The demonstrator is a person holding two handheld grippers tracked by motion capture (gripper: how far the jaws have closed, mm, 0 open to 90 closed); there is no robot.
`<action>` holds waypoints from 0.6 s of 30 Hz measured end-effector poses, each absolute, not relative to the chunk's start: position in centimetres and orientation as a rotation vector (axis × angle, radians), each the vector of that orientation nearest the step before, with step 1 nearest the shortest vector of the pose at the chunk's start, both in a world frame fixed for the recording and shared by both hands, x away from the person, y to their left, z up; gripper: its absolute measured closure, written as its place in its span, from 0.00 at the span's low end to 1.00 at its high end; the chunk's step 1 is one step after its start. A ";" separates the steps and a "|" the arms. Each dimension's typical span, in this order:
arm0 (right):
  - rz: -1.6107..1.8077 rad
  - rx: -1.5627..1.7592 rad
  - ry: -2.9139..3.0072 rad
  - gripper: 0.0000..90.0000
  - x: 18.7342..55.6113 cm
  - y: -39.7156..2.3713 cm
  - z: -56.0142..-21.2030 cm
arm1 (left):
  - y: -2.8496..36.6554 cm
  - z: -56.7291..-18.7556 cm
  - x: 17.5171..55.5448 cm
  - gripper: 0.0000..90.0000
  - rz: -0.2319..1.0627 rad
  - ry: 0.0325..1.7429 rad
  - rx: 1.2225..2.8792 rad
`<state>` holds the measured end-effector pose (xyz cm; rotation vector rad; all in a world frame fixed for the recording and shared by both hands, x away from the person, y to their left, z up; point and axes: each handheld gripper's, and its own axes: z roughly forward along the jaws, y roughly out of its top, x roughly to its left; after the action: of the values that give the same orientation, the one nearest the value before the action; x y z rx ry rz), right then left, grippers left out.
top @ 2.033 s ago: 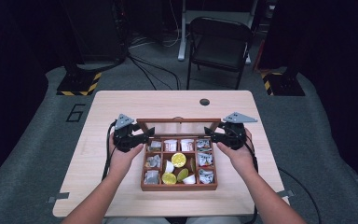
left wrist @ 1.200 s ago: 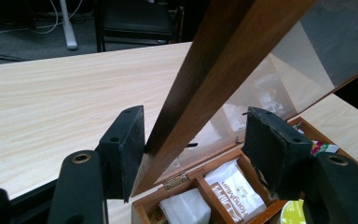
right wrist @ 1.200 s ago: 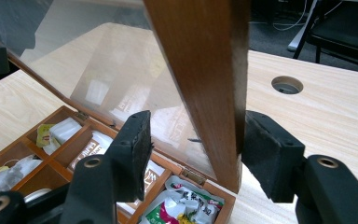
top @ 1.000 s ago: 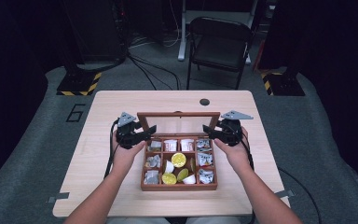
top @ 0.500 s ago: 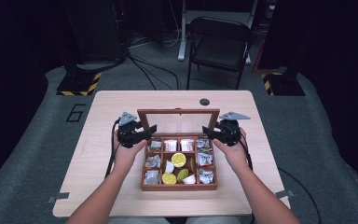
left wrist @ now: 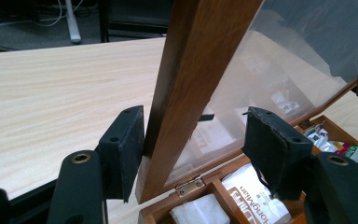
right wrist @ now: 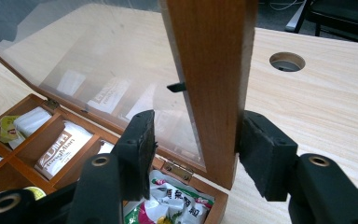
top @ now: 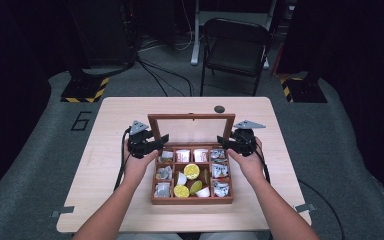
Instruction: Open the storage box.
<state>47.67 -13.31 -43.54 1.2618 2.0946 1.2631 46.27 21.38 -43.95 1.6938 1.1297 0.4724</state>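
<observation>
A wooden compartment box [top: 192, 200] holds tea packets [top: 182, 155] and yellow rounds [top: 191, 171]. Its glass lid [top: 190, 118] stands raised on hinges at the far side. My left gripper [top: 162, 139] straddles the lid's left stile [left wrist: 196, 70]. In the left gripper view [left wrist: 193, 122] one pad rests against the wood and the other stands apart over the glass. My right gripper [top: 223, 141] straddles the right stile [right wrist: 209, 70]. Its jaws have just been closing; in the right gripper view [right wrist: 198, 123] the outer pad meets the wood while the inner one stays clear.
The box sits mid-table on a light wooden top [top: 130, 107]. A round cable hole [top: 219, 109] lies just beyond the lid. A folding chair [top: 235, 45] and cables stand on the floor past the far edge. Bare table lies to both sides.
The lid's top rail sits higher in the high view than two seconds ago. Both grippers have shifted slightly toward the far side with it.
</observation>
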 end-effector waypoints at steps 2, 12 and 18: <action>1.259 1.260 2.096 0.51 47.7 -13.3 -43.6 | 21.4 -44.1 46.3 0.42 0.475 1.132 1.705; 1.263 1.266 2.096 0.50 48.0 -13.2 -43.8 | 21.2 -45.1 46.8 0.42 0.465 1.155 1.718; 1.256 1.279 2.109 0.49 48.2 -13.1 -44.2 | 21.0 -45.4 47.0 0.42 0.460 1.157 1.725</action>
<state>48.17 -13.05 -44.16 1.2786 2.1089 1.2555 47.02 21.03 -45.42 1.7247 1.1571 0.4597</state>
